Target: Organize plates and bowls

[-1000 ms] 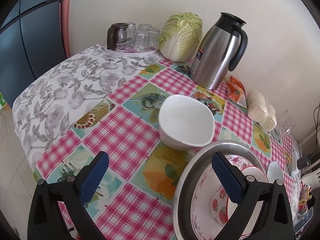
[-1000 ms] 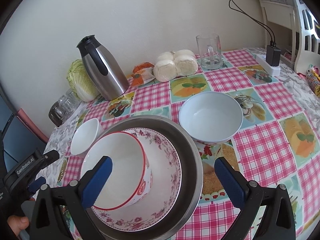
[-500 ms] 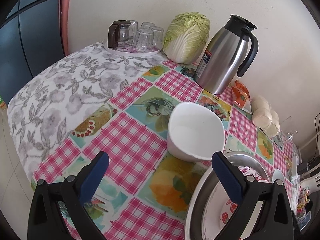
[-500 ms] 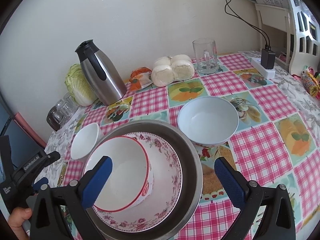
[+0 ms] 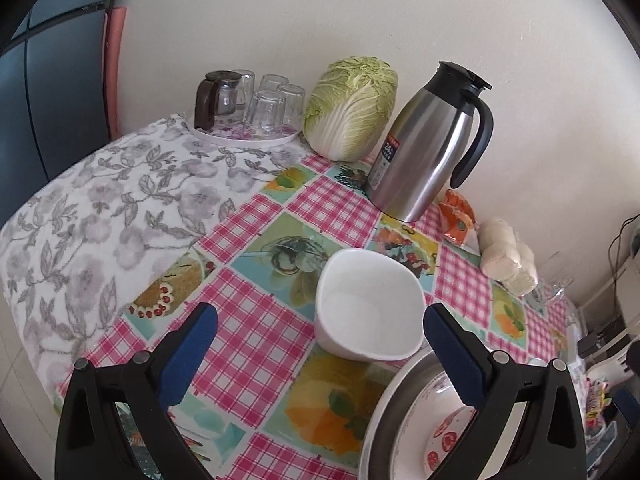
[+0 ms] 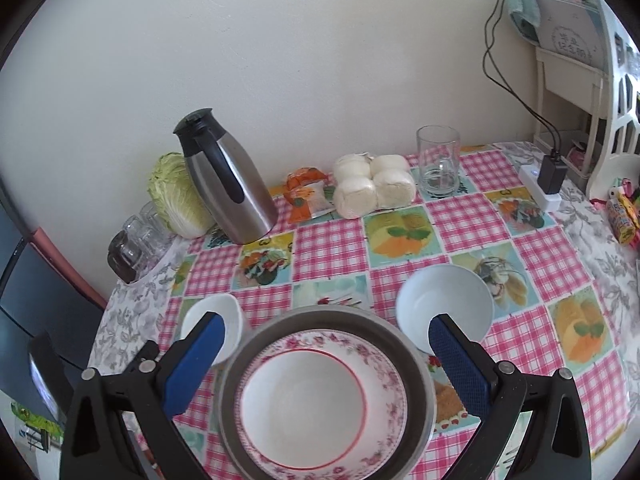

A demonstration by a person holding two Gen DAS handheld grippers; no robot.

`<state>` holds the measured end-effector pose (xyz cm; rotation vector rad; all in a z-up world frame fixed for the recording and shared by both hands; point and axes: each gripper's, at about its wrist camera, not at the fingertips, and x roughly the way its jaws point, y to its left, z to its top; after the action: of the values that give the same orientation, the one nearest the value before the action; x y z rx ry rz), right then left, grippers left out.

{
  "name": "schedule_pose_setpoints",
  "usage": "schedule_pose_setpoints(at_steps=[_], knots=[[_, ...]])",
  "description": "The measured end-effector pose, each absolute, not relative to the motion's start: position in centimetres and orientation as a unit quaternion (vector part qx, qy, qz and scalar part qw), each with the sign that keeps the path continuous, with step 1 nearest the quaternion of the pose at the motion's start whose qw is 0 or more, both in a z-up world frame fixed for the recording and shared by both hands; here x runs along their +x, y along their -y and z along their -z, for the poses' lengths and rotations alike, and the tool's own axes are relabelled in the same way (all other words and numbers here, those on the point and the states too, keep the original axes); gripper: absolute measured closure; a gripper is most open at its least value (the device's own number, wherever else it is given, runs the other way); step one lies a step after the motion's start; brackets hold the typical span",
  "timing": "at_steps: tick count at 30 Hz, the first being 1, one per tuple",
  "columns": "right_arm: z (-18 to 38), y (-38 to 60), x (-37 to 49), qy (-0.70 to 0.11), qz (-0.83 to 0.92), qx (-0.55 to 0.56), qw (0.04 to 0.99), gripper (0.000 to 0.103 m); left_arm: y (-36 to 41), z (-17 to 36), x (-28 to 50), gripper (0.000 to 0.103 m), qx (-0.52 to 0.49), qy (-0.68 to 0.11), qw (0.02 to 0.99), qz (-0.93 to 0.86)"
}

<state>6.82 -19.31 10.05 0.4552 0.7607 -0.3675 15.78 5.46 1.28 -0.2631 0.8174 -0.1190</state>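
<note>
Left jaws: the left gripper (image 5: 320,344) is held with its blue-padded jaws spread wide and empty, above the counter (image 5: 256,332).
Between the left jaws: a small plain white ceramic bowl (image 5: 370,312) is seen resting on the pink-checked, fruit-printed tablecloth, touched by neither pad.
Right jaws: the right gripper (image 6: 324,360) is likewise spread wide with nothing pinched, held over the stacked dishes.
Below the right jaws: a large round stainless-steel basin (image 6: 420,376) is seen on the counter; a pink floral-rimmed plate (image 6: 380,360) lies in it, and a white bowl with a thin red rim (image 6: 304,408) is nested on the plate.
Beside the basin: the small white bowl sits just to its left, and a pale blue-white round bowl (image 6: 444,304) just to its right; both rest on the cloth.
Far edge, by the wall: a stainless-steel thermos jug with a black handle (image 5: 428,148), a pale green napa cabbage (image 5: 352,108), a round tray of upturned clear glasses (image 5: 260,100), a bag of white steamed buns (image 6: 372,188) and a clear glass mug (image 6: 438,164) are lined up.
</note>
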Motion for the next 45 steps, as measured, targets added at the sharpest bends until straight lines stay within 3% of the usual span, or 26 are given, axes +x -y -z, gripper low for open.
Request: schedule_pose_setpoints(at_steps=[9,20,23,27,29,31,32,38,45], knots=[[-11.6,16.9,11.6,-0.397,0.148,0.203,0.883,0.0,-7.7,-0.8,17.8,0.001,-0.176,-0.403,0.896,0.065],[-6.1,13.6,17.7,-0.474,0.146,0.179,0.85,0.002,-9.4,2.8,20.8,0.001,-0.217,-0.466,0.855,0.072],[-4.7,12.7,18.9,-0.483,0.145,0.168,0.847,0.012,-9.5,3.8,21.4,0.001,-0.224,-0.475,0.848,0.072],[-3.0,11.7,20.4,-0.501,0.146,0.151,0.84,0.035,-9.2,4.7,22.1,0.002,-0.231,-0.485,0.84,0.082],[-2.2,11.4,21.1,-0.508,0.144,0.151,0.835,0.04,-9.1,5.0,22.3,0.004,-0.237,-0.489,0.836,0.084],[-1.5,11.0,21.7,-0.517,0.142,0.147,0.831,0.053,-8.8,5.4,22.6,0.015,-0.244,-0.495,0.829,0.091],[-1.2,10.8,21.9,-0.521,0.142,0.145,0.829,0.054,-8.6,5.6,22.7,0.02,-0.242,-0.496,0.829,0.087],[0.7,10.1,23.0,-0.536,0.136,0.141,0.821,0.064,-7.6,6.7,23.2,0.022,-0.233,-0.511,0.822,0.097],[2.6,9.7,23.7,-0.549,0.138,0.131,0.814,0.086,-7.1,7.9,23.7,0.035,-0.238,-0.522,0.812,0.102]])
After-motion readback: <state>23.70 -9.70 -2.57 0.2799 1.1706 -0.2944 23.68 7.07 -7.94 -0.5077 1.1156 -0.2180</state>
